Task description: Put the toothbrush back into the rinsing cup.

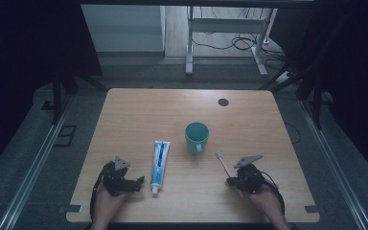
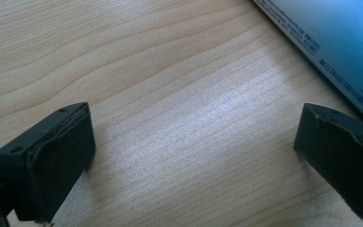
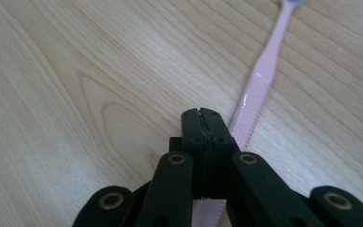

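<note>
The left gripper rests wide open on the table, the toothpaste tube just right, lengthwise away. The cup stands beyond. The right gripper is clenched empty over the toothbrush handle.

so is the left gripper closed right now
No, the left gripper has its jaws spread wide over bare table.

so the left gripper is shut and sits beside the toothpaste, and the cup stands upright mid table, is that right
Not quite. The left gripper is open, not shut: the left gripper view shows its jaws wide apart over bare wood. It does sit beside the toothpaste, and the cup stands upright mid table.
</note>
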`<state>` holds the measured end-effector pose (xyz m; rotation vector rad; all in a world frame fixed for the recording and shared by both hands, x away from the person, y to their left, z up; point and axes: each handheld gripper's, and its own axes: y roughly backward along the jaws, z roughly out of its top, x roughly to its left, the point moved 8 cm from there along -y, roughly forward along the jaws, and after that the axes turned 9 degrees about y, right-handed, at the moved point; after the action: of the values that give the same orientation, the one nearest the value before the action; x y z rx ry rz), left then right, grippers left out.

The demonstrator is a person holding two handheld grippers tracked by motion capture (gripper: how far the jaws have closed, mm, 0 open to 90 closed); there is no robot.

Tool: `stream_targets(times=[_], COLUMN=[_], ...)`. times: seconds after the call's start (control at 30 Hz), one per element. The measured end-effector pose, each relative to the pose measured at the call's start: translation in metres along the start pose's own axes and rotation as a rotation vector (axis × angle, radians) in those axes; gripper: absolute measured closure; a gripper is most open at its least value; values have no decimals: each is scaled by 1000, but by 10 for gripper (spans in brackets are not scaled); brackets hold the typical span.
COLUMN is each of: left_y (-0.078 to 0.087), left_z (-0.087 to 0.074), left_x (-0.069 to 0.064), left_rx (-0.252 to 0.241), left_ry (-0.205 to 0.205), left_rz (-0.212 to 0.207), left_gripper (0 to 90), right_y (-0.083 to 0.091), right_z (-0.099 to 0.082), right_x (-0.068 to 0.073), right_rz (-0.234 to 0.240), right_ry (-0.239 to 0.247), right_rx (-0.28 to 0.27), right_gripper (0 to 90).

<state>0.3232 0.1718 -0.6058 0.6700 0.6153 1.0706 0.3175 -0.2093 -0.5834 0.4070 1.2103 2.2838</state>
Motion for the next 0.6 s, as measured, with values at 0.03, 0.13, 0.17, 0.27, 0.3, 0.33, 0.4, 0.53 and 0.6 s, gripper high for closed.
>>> stream_targets(times=[0.03, 0.13, 0.17, 0.27, 0.3, 0.33, 0.4, 0.53, 0.6], left_y=[0, 0, 0, 0, 0, 0, 0, 0, 0], left_z=[0, 0, 0, 0, 0, 0, 0, 0, 0], left_x=[0, 0, 0, 0, 0, 0, 0, 0, 0], left_rx=[0, 1, 0, 0, 0, 0, 0, 0, 1], left_ry=[1, 1, 1, 2, 2, 1, 1, 1, 0], left_rz=[-1, -1, -1, -2, -2, -1, -2, -2, -1], left_gripper=[0, 0, 0, 0, 0, 0, 0, 0, 0], right_y=[1, 5, 5, 7, 7, 7, 7, 12, 16], right_z=[-1, -6, -6, -9, -9, -9, -9, -6, -4], right_x=[-2, -10, -10, -14, -14, -14, -14, -12, -14], right_rz=[-5, -23, -23, -29, -29, -28, -29, -25, -27], right_ry=[-1, -21, -21, -30, -30, -29, -27, -19, -15], right_rx=[2, 8, 8, 11, 12, 14, 17, 13, 13], right_gripper=[888, 887, 887, 888, 887, 885, 878, 845, 819])
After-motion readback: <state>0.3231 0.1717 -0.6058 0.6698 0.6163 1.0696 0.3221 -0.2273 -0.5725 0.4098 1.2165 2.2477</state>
